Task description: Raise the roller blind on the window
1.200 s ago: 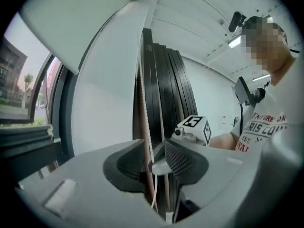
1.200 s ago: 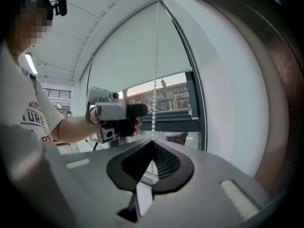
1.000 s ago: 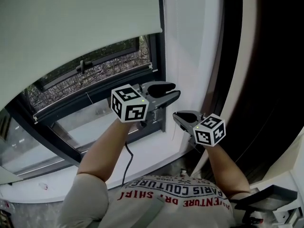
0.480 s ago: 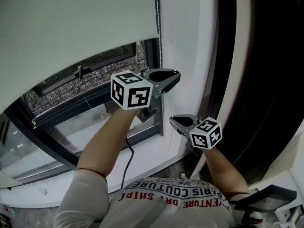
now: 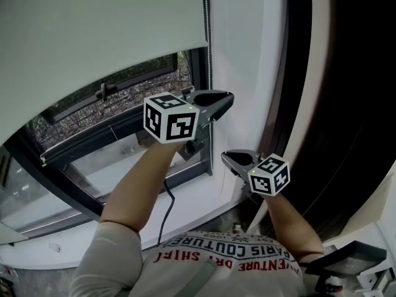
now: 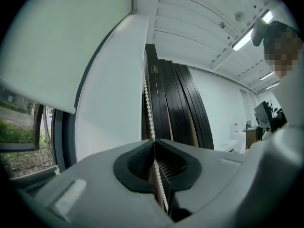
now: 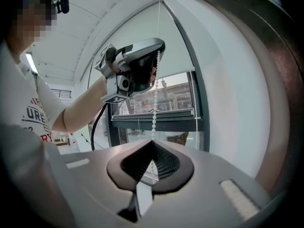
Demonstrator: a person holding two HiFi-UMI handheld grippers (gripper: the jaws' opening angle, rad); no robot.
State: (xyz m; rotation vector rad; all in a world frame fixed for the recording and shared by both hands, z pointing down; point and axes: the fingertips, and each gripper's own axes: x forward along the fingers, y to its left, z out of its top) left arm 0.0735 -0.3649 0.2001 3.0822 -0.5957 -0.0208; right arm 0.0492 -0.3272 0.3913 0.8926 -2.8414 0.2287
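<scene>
The pale roller blind covers the upper part of the window, its bottom bar over the glass. Its white bead chain hangs down the right side of the frame. My left gripper is up at the chain; its jaws are closing and press the beads between the pads. In the left gripper view, that gripper has the chain running straight through it. My right gripper is lower down, shut on the same chain. Its view looks up the chain past its own tips to the left gripper.
The dark window frame and white sill lie below the blind. Dark tall panels stand close at the right behind a white wall strip. A black cable hangs from the left gripper along the forearm.
The left gripper's jaws, spread apart a second ago, have closed round the bead chain a little higher up. The right gripper has dropped slightly, still shut.
</scene>
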